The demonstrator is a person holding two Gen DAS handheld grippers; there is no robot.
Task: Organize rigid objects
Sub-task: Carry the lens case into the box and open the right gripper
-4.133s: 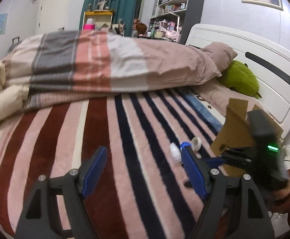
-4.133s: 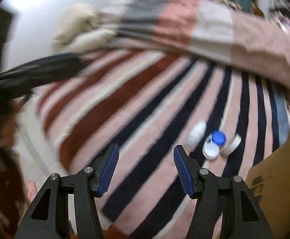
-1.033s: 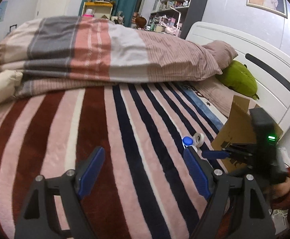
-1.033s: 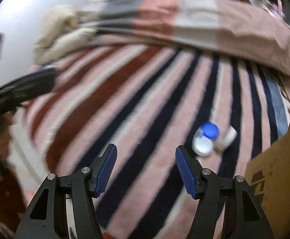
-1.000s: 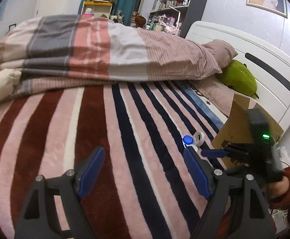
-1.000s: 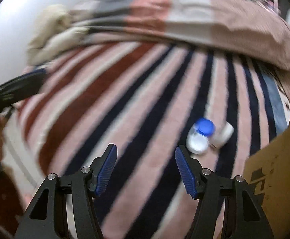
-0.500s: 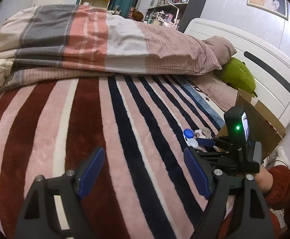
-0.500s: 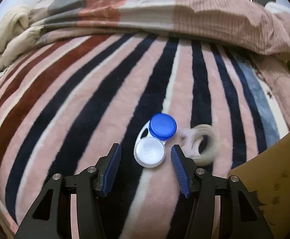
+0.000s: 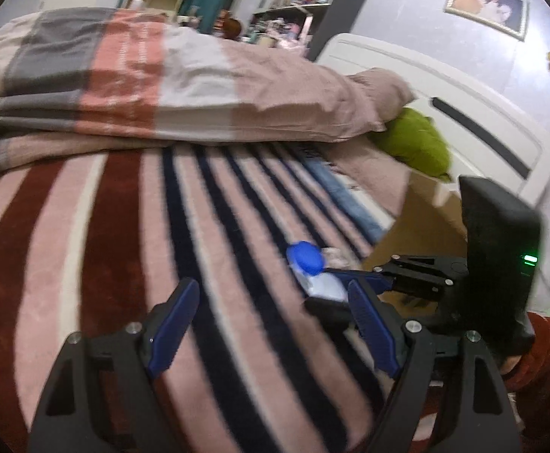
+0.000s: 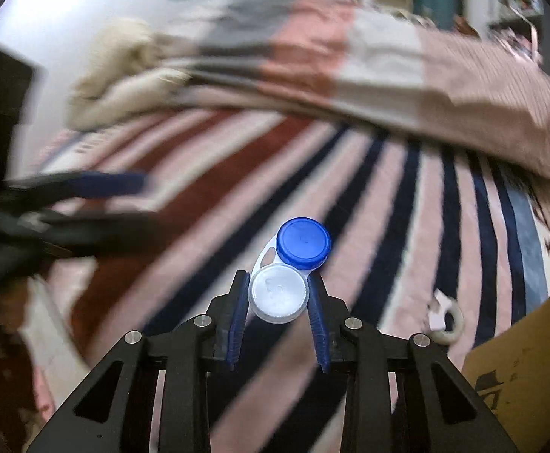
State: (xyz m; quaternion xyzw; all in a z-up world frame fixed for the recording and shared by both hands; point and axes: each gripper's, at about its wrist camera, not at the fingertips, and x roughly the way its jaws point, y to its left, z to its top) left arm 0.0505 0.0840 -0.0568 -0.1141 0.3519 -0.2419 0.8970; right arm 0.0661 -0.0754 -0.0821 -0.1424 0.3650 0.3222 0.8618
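1. The left gripper, blue ribbed pads spread wide, holds nothing above the fuzzy striped blanket.
2. The right gripper is clamped on the white-capped end of a plastic contact lens case; its round blue cap juts beyond the fingertips.
3. A cardboard box sits rightmost.

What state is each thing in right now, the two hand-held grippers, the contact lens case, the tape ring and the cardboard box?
Right hand-held gripper: shut on the contact lens case's white-capped end.
Left hand-held gripper: open, holding nothing, above the striped blanket.
Contact lens case: both caps on, blue cap sticking out past the fingers.
Tape ring: lying on the blanket, apart from the case.
Cardboard box: open, flaps up.
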